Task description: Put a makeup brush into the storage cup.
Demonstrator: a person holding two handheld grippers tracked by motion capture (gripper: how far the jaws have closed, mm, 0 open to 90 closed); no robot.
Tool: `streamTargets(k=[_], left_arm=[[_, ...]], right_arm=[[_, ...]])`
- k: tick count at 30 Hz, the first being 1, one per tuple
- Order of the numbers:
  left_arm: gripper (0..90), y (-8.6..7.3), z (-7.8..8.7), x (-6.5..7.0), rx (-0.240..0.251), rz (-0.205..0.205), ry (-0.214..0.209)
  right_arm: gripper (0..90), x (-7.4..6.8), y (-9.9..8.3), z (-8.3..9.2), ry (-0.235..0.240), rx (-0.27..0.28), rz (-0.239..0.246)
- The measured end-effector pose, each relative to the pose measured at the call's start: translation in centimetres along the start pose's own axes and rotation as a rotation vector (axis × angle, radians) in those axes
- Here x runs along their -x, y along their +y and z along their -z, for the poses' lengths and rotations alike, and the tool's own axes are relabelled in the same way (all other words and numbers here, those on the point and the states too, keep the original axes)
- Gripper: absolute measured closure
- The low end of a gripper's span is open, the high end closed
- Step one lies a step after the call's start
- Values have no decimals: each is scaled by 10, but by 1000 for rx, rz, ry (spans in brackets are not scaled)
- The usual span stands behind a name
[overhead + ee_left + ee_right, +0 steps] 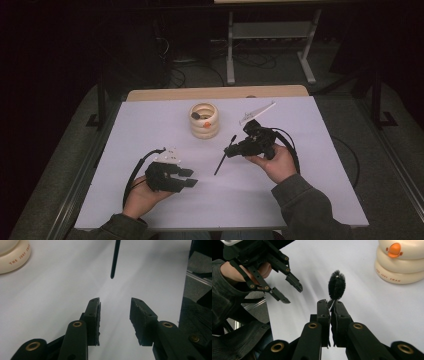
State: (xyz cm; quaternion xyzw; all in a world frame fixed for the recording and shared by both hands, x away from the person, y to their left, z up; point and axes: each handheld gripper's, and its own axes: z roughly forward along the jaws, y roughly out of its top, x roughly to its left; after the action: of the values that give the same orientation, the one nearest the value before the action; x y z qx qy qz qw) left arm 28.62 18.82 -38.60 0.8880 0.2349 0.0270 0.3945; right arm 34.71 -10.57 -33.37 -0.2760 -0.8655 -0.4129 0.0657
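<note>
High view, items largest to smallest:

1. Table (pixel 150 200) w/ white top, person's forearms entering from bottom edge.
2. Cream ringed container (pixel 204 120), stacked-ring shape, orange spot on side, standing upright toward far centre of table, well apart from both grippers. Lettering on base ring legible in left gripper view (pixel 15 257).
3. Left gripper (pixel 188 177), near-left on table, hand under it. Jaws partly apart, nothing between pads; left gripper view shows bare white tabletop in the gap. Not touching anything.
4. Right gripper (pixel 230 151), right of centre, clamped on the brush; jaws almost together around it.
5. Brush (pixel 224 156): thin black wand, held off the table, slanting down-left from right gripper. Right gripper view: bristle head (pixel 336 287) sticks out just past jaw tips, pinch sits on the stem right below bristles. Handle tip hangs in front of left gripper (pixel 114 262).

Handling est.: brush looks v. light; stem stiff but thin, prob. prone to pivot in a pinch; bristles soft, crushable. Best hold = bare stem, not bristles.
</note>
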Motion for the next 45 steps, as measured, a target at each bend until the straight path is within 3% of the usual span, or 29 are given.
streamTargets(k=[8, 11, 15, 18, 28, 45], left_arm=[[587, -3, 6, -1, 1, 11, 10], [581, -5, 7, 0, 8, 33, 11], [556, -10, 8, -2, -2, 18, 22], [546, -13, 9, -2, -3, 39, 26], [519, -14, 13, -6, 12, 39, 50], [505, -19, 17, -11, 26, 63, 56]], right_arm=[[846, 7, 7, 4, -22, -1, -10], [846, 9, 9, 5, -20, 6, -22], [846, 13, 12, 6, -22, 6, -33], [846, 14, 15, 5, -25, 2, -37], [846, 21, 24, 5, -42, -6, -36], [846, 22, 64, 13, -80, 8, -24]])
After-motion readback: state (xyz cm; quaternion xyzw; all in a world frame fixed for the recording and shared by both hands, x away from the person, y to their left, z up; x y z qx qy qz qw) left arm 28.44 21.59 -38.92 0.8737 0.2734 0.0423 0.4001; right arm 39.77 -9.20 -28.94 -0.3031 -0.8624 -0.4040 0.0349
